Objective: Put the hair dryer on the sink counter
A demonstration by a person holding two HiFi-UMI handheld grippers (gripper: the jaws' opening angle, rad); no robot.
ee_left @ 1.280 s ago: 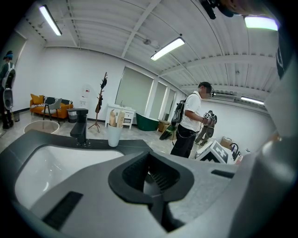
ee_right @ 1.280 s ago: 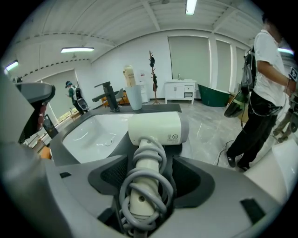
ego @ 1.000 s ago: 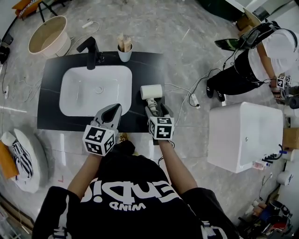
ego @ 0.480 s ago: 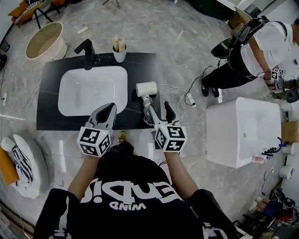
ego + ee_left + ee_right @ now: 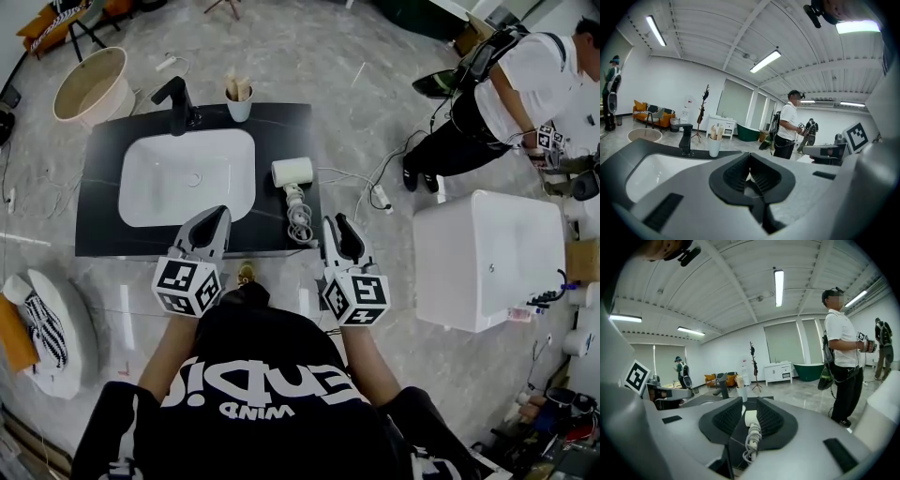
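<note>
As the jaws of my right gripper (image 5: pixel 337 223), which have just been closing, stand narrowly apart on nothing, I see those of my left gripper (image 5: pixel 222 212) pressed together, empty. Both hang over the dark bench's (image 5: pixel 103 234) near edge. The hair dryer (image 5: pixel 292 173) lies on it, right of the white basin (image 5: pixel 187 178), its cord coiled.

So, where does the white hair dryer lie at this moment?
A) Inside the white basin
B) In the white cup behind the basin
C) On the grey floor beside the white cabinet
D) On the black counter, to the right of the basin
D: the white hair dryer lies flat on the black counter, just right of the white basin, with its coiled cord next to it.
</note>
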